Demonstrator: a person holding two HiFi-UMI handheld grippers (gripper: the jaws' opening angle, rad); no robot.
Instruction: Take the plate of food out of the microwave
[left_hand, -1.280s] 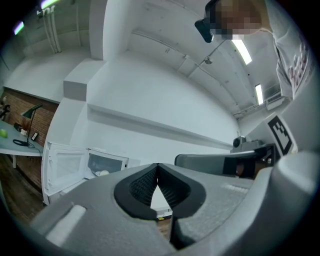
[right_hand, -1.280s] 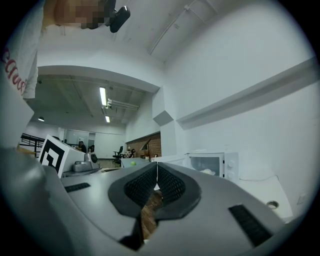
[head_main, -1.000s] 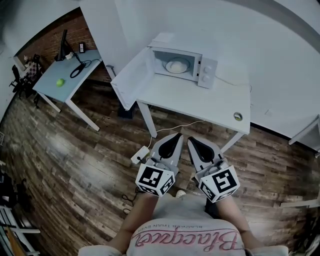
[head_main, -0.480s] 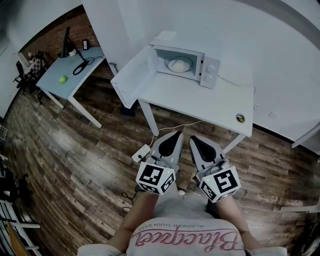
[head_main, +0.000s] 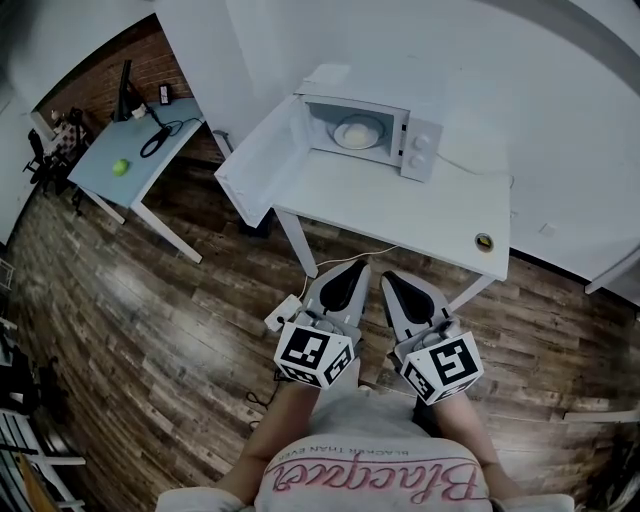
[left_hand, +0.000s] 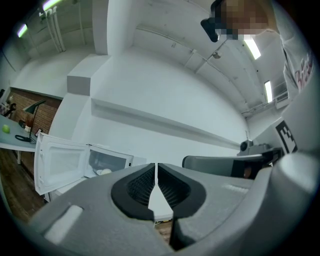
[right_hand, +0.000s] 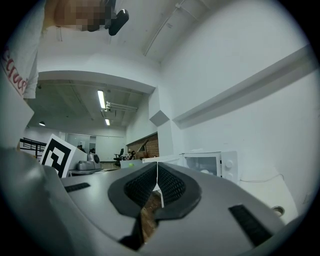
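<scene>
white plate (head_main: 355, 132) inside microwave (head_main: 421, 153): probably stiff, slick, breakable, with loose food; best pinched at near rim, kept level. left gripper (head_main: 351, 274), right gripper (head_main: 391, 282): jaws together, nothing held.

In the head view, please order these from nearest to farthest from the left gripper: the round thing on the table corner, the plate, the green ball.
1. Round thing, near right corner of the white table.
2. Plate, inside the open microwave, farther back.
3. Green ball, on the blue table, far left.
</scene>
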